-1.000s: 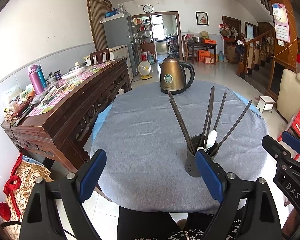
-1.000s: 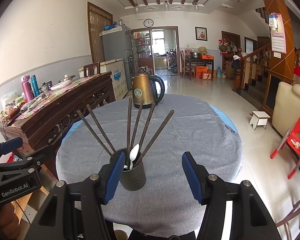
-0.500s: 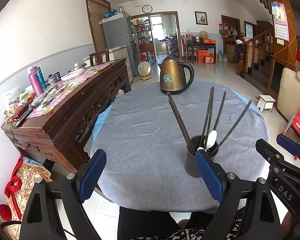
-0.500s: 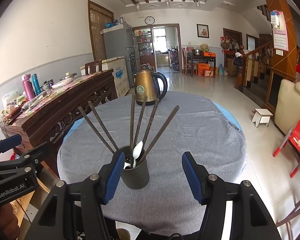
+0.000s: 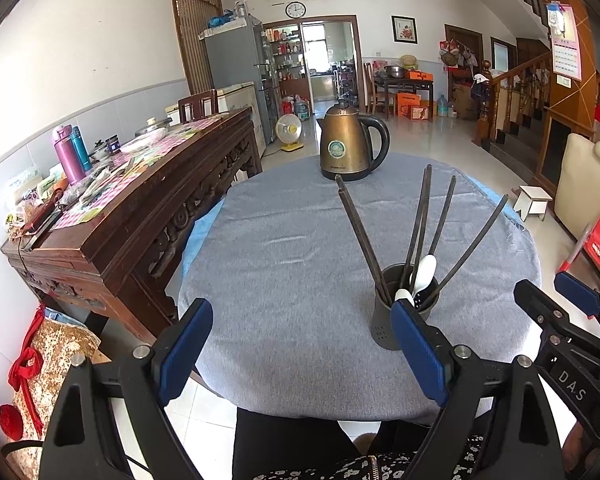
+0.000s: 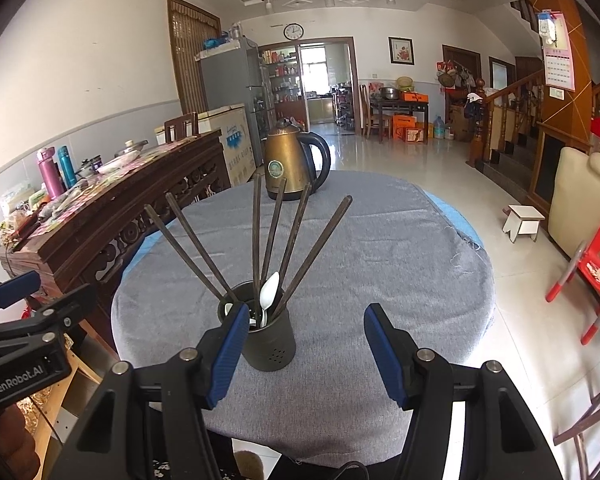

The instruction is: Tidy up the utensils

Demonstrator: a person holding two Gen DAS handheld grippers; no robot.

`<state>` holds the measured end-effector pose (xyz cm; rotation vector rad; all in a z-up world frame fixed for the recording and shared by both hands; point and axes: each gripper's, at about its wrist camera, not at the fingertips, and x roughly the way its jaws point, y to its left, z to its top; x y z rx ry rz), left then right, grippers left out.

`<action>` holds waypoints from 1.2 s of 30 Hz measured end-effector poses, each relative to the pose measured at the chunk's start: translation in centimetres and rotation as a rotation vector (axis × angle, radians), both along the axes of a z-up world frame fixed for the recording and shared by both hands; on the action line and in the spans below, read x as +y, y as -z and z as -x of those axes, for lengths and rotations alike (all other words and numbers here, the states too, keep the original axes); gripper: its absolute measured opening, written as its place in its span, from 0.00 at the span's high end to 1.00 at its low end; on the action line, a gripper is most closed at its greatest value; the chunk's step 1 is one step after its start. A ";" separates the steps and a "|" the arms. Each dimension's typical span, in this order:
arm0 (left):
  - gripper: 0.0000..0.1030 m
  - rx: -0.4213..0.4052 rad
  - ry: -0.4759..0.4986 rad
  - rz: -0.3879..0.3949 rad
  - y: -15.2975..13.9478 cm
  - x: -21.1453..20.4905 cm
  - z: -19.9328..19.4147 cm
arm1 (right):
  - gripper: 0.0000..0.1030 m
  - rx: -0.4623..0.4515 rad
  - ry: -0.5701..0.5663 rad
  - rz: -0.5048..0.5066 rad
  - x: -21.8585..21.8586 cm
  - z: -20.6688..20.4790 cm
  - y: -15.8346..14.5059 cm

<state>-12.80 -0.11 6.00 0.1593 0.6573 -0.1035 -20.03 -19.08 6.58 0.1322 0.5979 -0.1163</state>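
A dark grey utensil holder point(image 6: 270, 344) stands near the front of the round table, on its grey cloth point(image 6: 380, 264). Several dark chopsticks point(image 6: 256, 232) fan out of it, with a white spoon point(image 6: 269, 289) among them. My right gripper point(image 6: 306, 356) is open just short of the holder, which sits behind its left pad. In the left wrist view the holder point(image 5: 384, 324) is partly hidden by the right pad of my left gripper point(image 5: 302, 350), which is wide open with only cloth between its fingers. The right gripper point(image 5: 560, 312) shows at that view's right edge.
A bronze kettle point(image 6: 288, 164) stands at the table's far side. A carved wooden sideboard point(image 5: 140, 200) crowded with bottles and papers runs along the left. A white stool point(image 6: 522, 220) and a red chair point(image 6: 596, 268) are on the floor to the right.
In the left wrist view the right gripper has edged slightly inward from the right edge. The holder, the utensils and the left gripper have not moved.
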 end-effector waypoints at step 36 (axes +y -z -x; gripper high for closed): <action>0.12 -0.008 -0.026 0.015 0.4 0.6 0.3 | 0.38 -0.043 -0.003 0.012 0.5 0.7 -0.6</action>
